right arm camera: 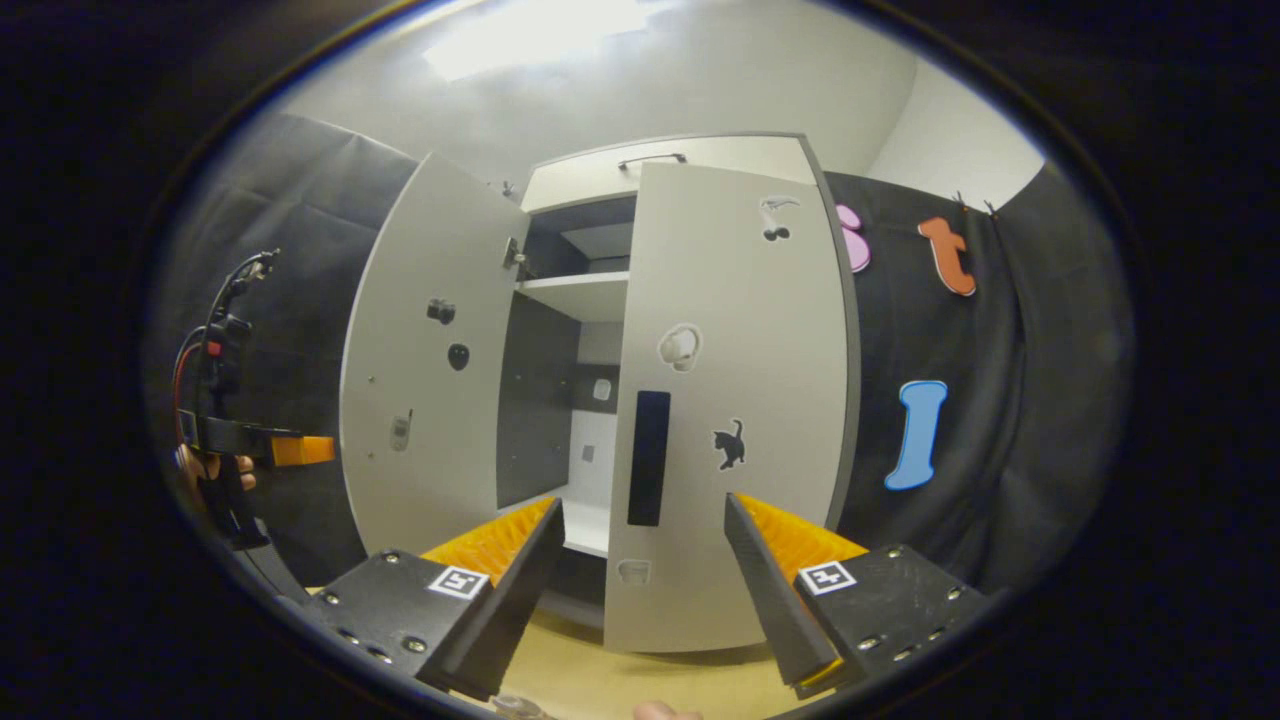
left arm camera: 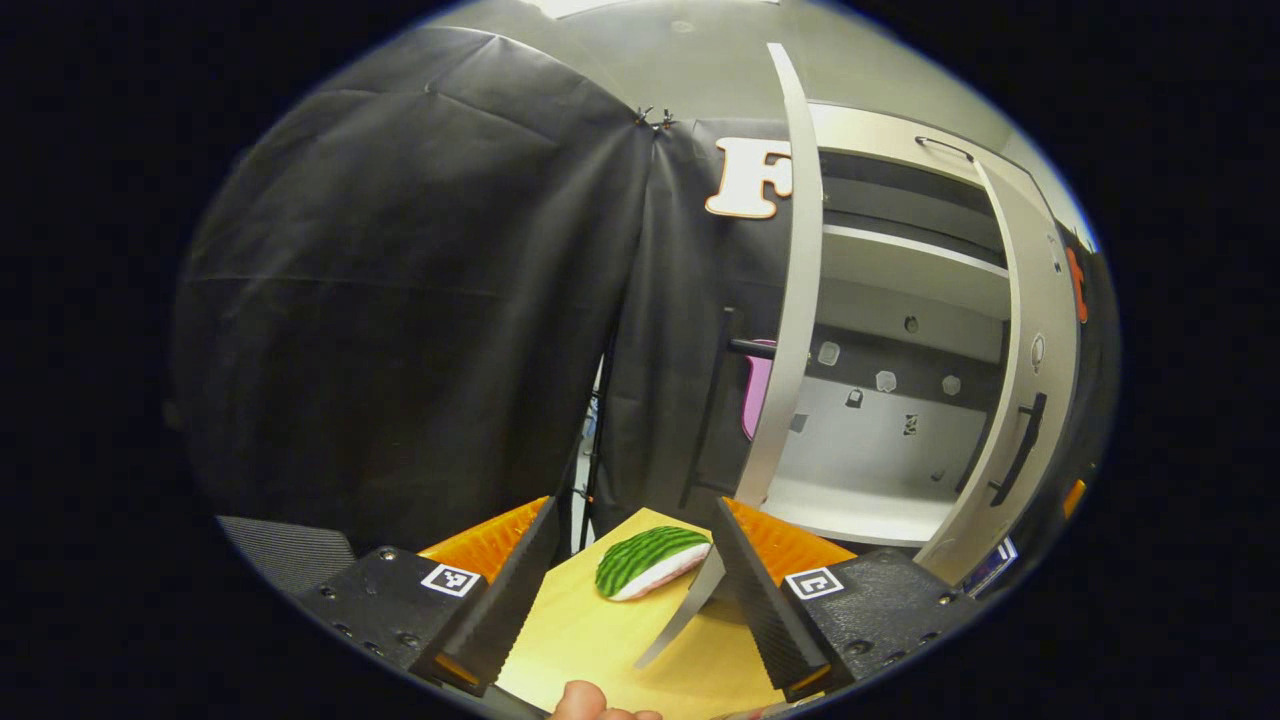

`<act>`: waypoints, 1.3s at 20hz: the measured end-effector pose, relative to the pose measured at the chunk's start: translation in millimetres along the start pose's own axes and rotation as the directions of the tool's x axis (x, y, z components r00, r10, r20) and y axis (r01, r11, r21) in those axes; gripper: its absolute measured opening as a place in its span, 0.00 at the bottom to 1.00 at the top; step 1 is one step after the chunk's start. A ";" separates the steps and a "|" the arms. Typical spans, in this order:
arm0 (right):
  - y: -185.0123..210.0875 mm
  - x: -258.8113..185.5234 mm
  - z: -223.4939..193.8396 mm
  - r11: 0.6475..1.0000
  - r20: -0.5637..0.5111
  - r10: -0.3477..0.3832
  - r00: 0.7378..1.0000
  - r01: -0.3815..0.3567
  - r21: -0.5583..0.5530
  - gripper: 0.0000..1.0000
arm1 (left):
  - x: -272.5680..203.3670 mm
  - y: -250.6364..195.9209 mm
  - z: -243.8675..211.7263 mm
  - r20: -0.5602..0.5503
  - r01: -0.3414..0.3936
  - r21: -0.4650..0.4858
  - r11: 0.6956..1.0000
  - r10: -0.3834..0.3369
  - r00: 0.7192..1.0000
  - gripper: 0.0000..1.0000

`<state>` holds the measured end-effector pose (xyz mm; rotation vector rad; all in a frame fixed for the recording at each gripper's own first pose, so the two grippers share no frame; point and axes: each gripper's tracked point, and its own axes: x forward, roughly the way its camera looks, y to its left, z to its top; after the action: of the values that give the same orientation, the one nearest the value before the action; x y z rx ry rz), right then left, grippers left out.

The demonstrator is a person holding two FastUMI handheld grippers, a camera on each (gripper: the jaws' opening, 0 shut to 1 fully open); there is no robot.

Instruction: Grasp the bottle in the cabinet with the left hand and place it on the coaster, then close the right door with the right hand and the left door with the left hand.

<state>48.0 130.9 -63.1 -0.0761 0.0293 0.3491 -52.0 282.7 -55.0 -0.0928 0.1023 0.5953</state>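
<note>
Doors are the step in hand: one cabinet (right arm camera: 690, 160), two doors, both open.
I judge my right gripper (right arm camera: 640, 590) goes next: jaws wide and empty before the right door (right arm camera: 735, 400), which needs a push by its dark handle (right arm camera: 649, 455). The left door (right arm camera: 425, 370) waits for my left gripper (left arm camera: 630, 600), gaping, holding nothing, above one watermelon-patterned coaster (left arm camera: 650, 560). I can't see the bottle.
</note>
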 end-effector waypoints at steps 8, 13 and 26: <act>-7.8 4.5 -4.4 1.000 -0.008 -0.026 1.000 0.026 0.007 0.97 | 12.4 12.3 4.0 0.022 -0.036 0.025 0.999 0.035 0.999 0.95; -10.5 5.3 -8.2 1.000 -0.013 -0.030 0.999 0.030 -0.001 0.97 | 17.7 10.6 4.0 0.029 -0.030 0.061 0.998 0.028 0.999 0.94; -10.8 4.6 -17.4 1.000 -0.040 -0.005 0.999 0.004 -0.013 0.97 | 4.4 -23.1 -1.8 0.035 0.032 0.056 0.998 -0.034 0.999 0.92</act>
<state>55.8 120.9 -79.9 -0.0963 0.0661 0.3433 -35.5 265.9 -55.9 -0.0299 0.0827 0.5605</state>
